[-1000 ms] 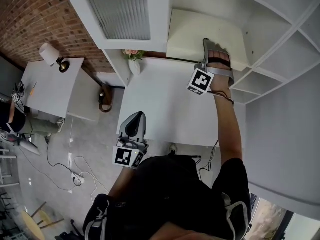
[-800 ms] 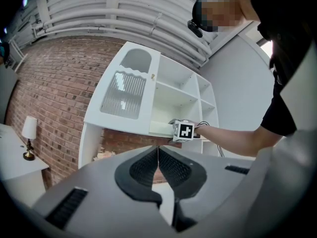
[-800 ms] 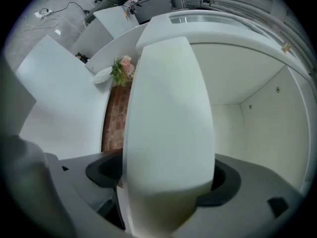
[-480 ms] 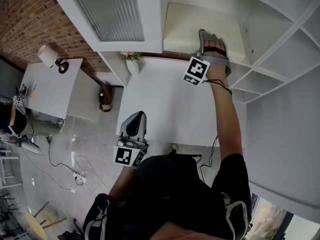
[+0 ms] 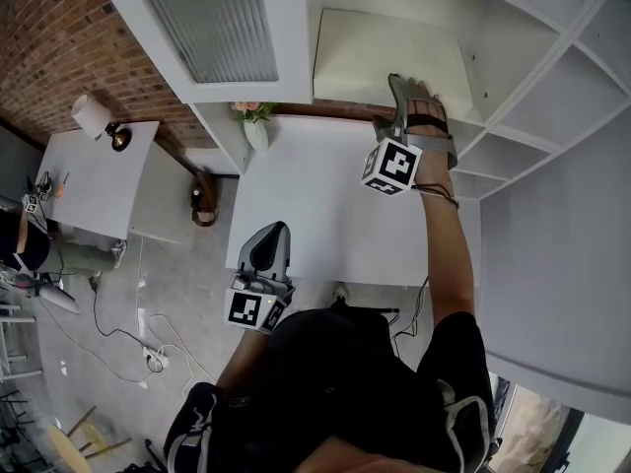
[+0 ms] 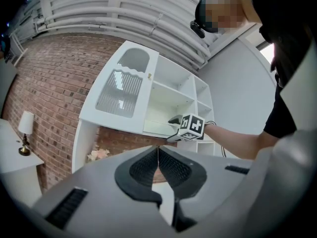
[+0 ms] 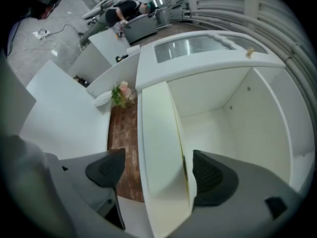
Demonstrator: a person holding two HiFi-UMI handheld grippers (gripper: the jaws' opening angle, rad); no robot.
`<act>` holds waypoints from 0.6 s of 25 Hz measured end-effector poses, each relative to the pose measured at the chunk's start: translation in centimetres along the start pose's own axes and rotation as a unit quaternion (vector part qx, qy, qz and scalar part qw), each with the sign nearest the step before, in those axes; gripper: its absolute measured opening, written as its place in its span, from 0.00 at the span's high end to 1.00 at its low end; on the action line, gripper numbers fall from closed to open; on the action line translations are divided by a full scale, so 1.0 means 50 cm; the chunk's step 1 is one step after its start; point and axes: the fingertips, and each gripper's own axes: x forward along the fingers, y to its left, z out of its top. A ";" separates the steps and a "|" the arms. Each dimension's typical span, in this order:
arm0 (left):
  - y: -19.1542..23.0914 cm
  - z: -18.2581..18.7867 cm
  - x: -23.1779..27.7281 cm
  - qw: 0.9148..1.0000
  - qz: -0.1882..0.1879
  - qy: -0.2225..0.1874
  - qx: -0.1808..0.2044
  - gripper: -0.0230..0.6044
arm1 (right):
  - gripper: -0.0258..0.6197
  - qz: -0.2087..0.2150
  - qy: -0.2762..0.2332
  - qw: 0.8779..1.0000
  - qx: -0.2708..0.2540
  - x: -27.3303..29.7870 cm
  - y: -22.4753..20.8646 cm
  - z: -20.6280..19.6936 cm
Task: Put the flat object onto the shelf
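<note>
The flat object (image 5: 380, 55), a pale cream board, lies on the floor of a white shelf compartment (image 5: 473, 42). My right gripper (image 5: 386, 101) is at its front edge, open, with one finger over the board. In the right gripper view the board's thin edge (image 7: 177, 148) and the shelf's front lip stand between the wide-apart pads of the right gripper (image 7: 158, 175). The left pad is clear of them and the right pad sits close beside the board. My left gripper (image 5: 264, 254) hangs low over the table's near edge, shut and empty; its pads meet in the left gripper view (image 6: 157, 158).
A white table (image 5: 325, 215) stands under the shelf unit, with a small vase of flowers (image 5: 254, 121) at its back left corner. A ribbed-glass cabinet door (image 5: 222, 28) is left of the compartment. More open compartments (image 5: 532, 116) lie to the right. A lamp (image 5: 94, 114) stands on a side table.
The board has slid deeper into the compartment and stays there. My right gripper's jaws have spread, and its marker cube has drawn back a little toward me. The left gripper has not moved.
</note>
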 end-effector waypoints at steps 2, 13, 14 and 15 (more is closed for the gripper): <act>-0.006 0.002 -0.009 1.000 -0.005 0.002 -0.005 0.94 | 0.30 -0.005 -0.032 0.997 0.065 -0.058 0.004 0.010; -0.044 0.004 -0.025 0.999 -0.038 0.007 -0.007 0.94 | 0.83 0.034 -0.157 0.784 0.600 -0.361 0.140 0.002; -0.051 0.003 -0.024 0.999 -0.042 0.008 -0.007 0.94 | 0.85 0.037 -0.152 0.772 0.617 -0.378 0.162 0.003; -0.057 0.001 -0.024 0.999 -0.046 0.008 -0.007 0.94 | 0.87 0.040 -0.149 0.761 0.630 -0.397 0.183 0.006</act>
